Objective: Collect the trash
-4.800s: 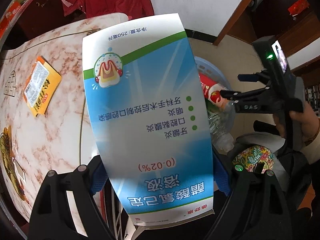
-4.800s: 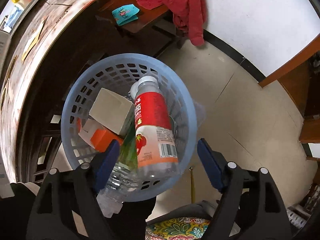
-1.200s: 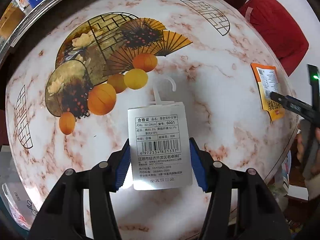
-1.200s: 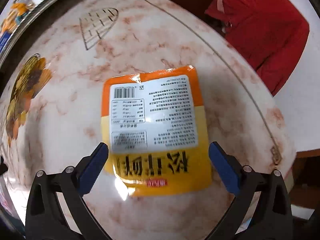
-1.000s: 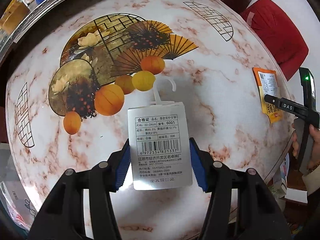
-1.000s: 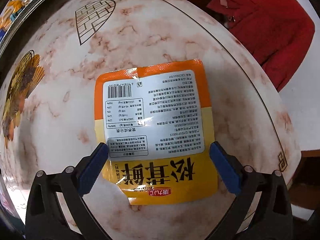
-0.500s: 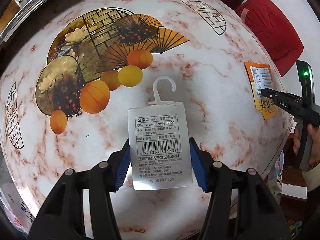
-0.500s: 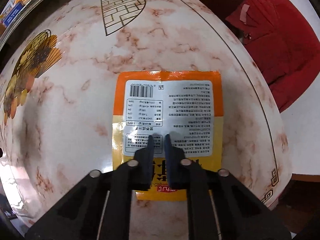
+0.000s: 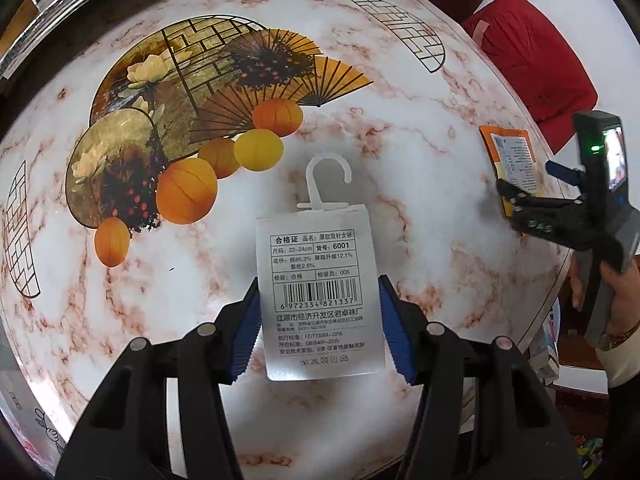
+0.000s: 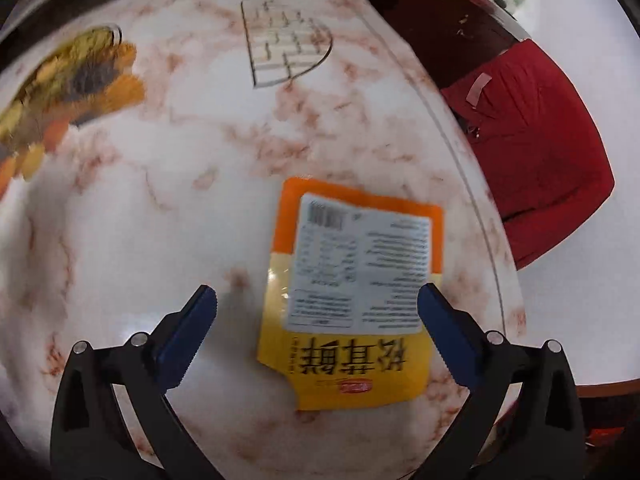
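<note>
Down at the bottom of the left wrist view, the left gripper (image 9: 320, 320) has its blue pads set on either side of a white sock tag (image 9: 319, 292) with a barcode and a plastic hook on top; the pads sit right at the tag's edges, so it looks pinched, though I honestly can't tell how firmly. The tag hangs over a marble-look table (image 9: 420, 168) printed with fans, lotus flowers and orange lanterns. Over at the right edge of that same frame you can see the right gripper (image 9: 516, 204) in the person's hand (image 9: 622, 284), its tips over an orange and yellow packet (image 9: 510, 156) near the table's rim. Bottom of the right wrist view: the right gripper (image 10: 316, 328) has its jaws spread wide, holding nothing, and the packet (image 10: 356, 292) lies flat on the table (image 10: 160, 220), label side up, mostly between the pads but closer to the right one. A red garment (image 10: 536, 148) sits beyond the table edge at the upper right.
</note>
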